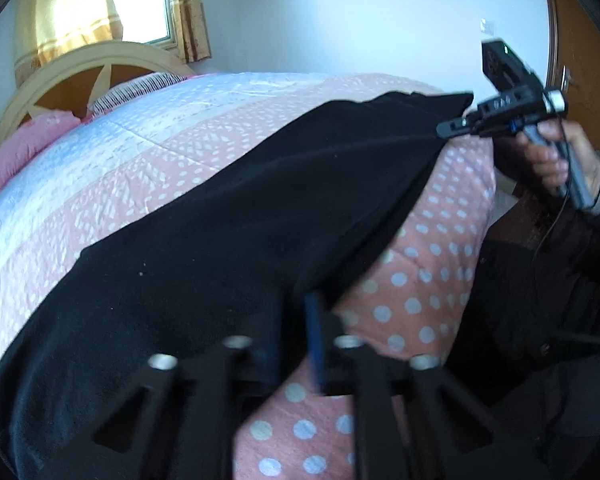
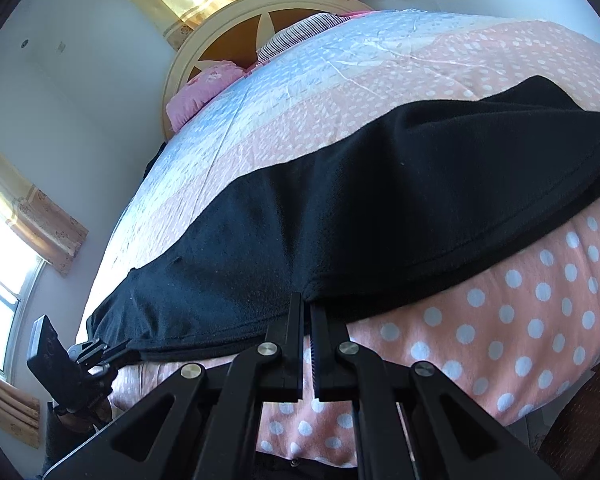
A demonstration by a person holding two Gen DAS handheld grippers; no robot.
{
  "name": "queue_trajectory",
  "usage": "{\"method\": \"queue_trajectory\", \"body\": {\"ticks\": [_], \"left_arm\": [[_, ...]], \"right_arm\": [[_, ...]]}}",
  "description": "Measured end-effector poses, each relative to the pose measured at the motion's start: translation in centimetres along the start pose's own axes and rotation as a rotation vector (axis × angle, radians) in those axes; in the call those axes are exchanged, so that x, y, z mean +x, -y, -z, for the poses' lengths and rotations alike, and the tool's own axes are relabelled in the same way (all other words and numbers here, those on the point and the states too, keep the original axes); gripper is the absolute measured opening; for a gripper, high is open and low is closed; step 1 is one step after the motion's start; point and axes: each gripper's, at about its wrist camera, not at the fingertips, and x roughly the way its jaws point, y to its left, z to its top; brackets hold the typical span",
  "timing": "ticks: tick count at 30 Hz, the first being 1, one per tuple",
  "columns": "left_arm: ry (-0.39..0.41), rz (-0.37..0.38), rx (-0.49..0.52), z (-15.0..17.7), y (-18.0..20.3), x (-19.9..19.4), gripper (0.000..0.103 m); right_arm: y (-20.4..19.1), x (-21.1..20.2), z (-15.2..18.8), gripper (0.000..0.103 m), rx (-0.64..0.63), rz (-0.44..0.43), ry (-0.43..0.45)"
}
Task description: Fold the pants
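Observation:
Black pants lie stretched across the near edge of the bed and overhang it. In the left wrist view my left gripper is shut on one end of the pants, with fabric covering its left finger. A hand holds my right gripper at the far right, pinching the other end. In the right wrist view my right gripper is shut on the lower hem of the pants. My left gripper clamps the far left corner there.
The bed's quilt is pink with white dots near me and pale blue further back. A pink pillow and a striped one lean on the round headboard. Curtained windows are behind; a wooden door stands right.

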Motion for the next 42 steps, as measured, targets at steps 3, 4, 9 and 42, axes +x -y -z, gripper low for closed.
{"method": "queue_trajectory", "body": {"ticks": [3,4,9,42], "left_arm": [[0.021,0.019,-0.012,-0.1,-0.1,-1.0,0.006],[0.028,0.025,-0.020,-0.1,-0.1,-1.3,0.006],[0.024,0.036,0.007,0.5,0.1,-1.8,0.004],[0.056,-0.017,-0.114,0.8,-3.1,-1.1,0.051]], "right_arm": [[-0.1,-0.6,-0.2,0.002,-0.006,-0.009,0.014],[-0.1,-0.8,-0.2,0.002,-0.003,-0.017,0.019],[0.4,-0.4,0.0,0.002,0.005,0.006,-0.004],[17.5,-11.9,-7.5,0.040,0.446,0.116,0.146]]}}
